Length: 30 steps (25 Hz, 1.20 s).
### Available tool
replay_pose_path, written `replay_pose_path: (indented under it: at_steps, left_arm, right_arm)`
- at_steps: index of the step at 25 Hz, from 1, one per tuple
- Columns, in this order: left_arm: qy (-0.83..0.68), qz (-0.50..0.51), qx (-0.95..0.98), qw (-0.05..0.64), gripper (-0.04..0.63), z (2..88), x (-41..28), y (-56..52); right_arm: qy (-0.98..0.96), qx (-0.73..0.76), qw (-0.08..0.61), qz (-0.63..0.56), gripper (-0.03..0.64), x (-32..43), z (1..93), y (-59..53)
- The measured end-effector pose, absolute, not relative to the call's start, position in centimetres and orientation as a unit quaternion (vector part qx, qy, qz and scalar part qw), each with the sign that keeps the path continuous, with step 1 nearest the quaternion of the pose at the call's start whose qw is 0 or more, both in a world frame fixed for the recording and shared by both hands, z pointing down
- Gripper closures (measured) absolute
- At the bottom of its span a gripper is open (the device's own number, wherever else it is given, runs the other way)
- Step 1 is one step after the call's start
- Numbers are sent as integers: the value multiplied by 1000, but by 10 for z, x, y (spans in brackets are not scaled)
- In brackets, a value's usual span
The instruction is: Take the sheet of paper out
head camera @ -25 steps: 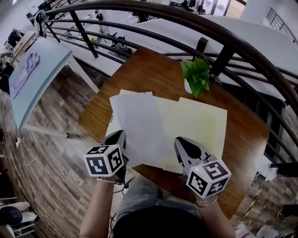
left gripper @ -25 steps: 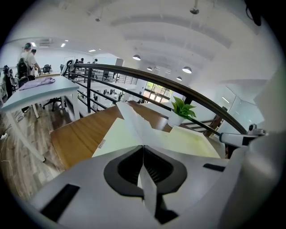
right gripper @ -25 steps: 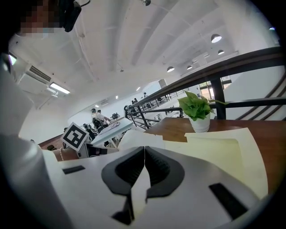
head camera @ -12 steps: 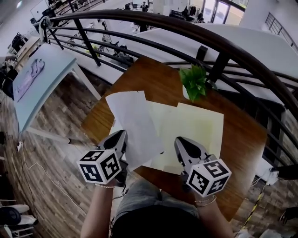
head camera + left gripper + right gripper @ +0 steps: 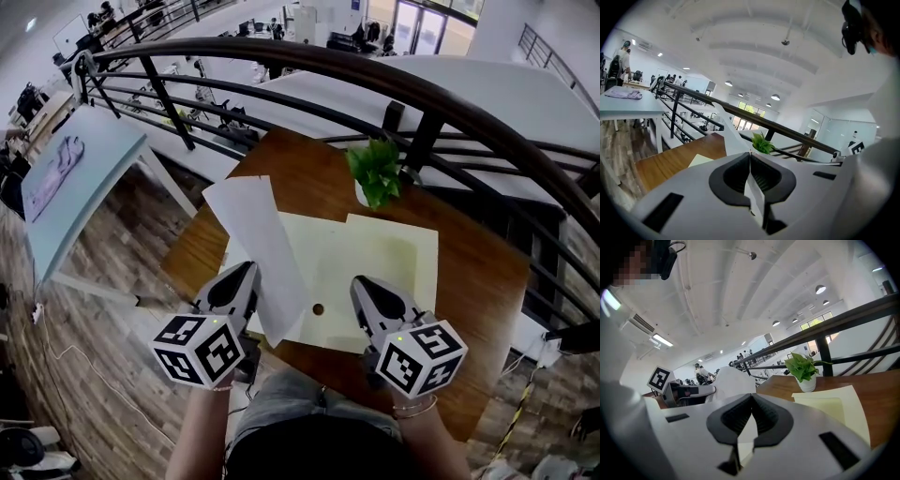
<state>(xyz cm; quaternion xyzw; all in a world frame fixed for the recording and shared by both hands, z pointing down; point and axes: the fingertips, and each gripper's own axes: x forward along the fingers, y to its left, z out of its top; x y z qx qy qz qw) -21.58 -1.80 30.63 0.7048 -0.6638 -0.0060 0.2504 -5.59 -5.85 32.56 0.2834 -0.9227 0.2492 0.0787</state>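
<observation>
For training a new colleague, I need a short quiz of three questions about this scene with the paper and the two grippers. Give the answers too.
1. Which gripper holds the white sheet? A) left gripper B) right gripper C) neither
2. True or false: the potted plant stands on the yellow folder.
3. Fill in: the right gripper is shut on the ___.
Key: 1 A. 2 False; it stands on the wooden table, beyond the folder. 3 yellow folder.

The yellow folder (image 5: 375,267) — left side under the sheet of paper (image 5: 253,234), near edge behind the right gripper (image 5: 362,284).
</observation>
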Motion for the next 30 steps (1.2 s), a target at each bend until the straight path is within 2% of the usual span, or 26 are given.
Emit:
replay_pose_path:
  at_steps: [11, 30]
  left_arm:
    - [-638, -44, 738, 216, 574, 265, -192, -18]
    - [-624, -44, 744, 235, 574, 274, -179, -19]
  right_arm:
    - [-933, 291, 49, 206, 591, -43, 287, -54]
    - [-934, 293, 70, 192, 592, -44, 296, -54]
